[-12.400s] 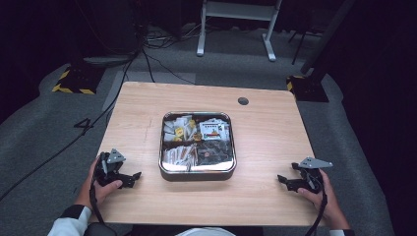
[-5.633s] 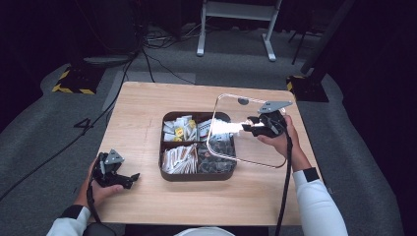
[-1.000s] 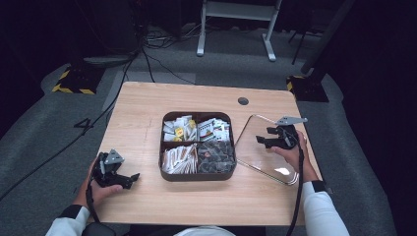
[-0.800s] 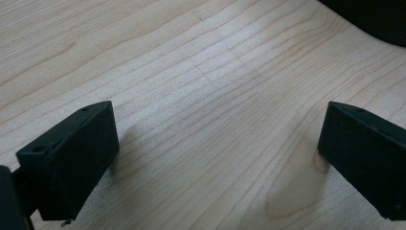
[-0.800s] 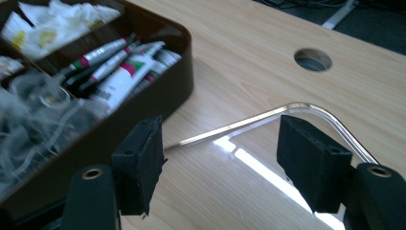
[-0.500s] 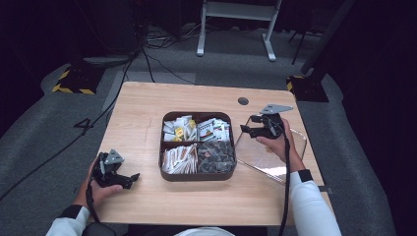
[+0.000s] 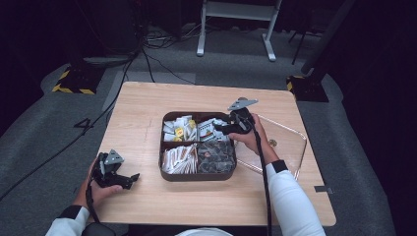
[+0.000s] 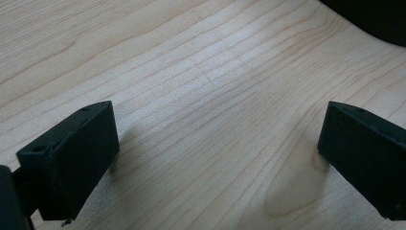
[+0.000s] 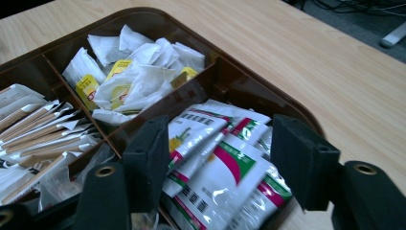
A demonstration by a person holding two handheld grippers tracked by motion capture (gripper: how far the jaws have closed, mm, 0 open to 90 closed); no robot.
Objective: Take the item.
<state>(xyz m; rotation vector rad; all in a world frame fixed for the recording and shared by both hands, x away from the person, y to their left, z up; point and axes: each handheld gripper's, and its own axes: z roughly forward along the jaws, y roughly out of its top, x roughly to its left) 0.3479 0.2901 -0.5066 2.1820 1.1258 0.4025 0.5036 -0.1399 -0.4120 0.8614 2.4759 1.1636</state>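
Fingers [image 9: 148, 158] of right gripper [image 9: 220, 163] apart, just closing, nothing gripped; sachets [image 9: 225, 167] at 12 o'clock, long axis toward 2; left gripper [image 7: 115, 172] open, far.

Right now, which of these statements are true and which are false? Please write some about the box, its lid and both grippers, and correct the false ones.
1. The clear lid covers the box. False: it lies on the table to the right of the box.
2. The right gripper is above the red and green packets. True.
3. The left gripper holds a tea bag. False: its jaws are open and empty over bare wood.
4. The box has four compartments. True.
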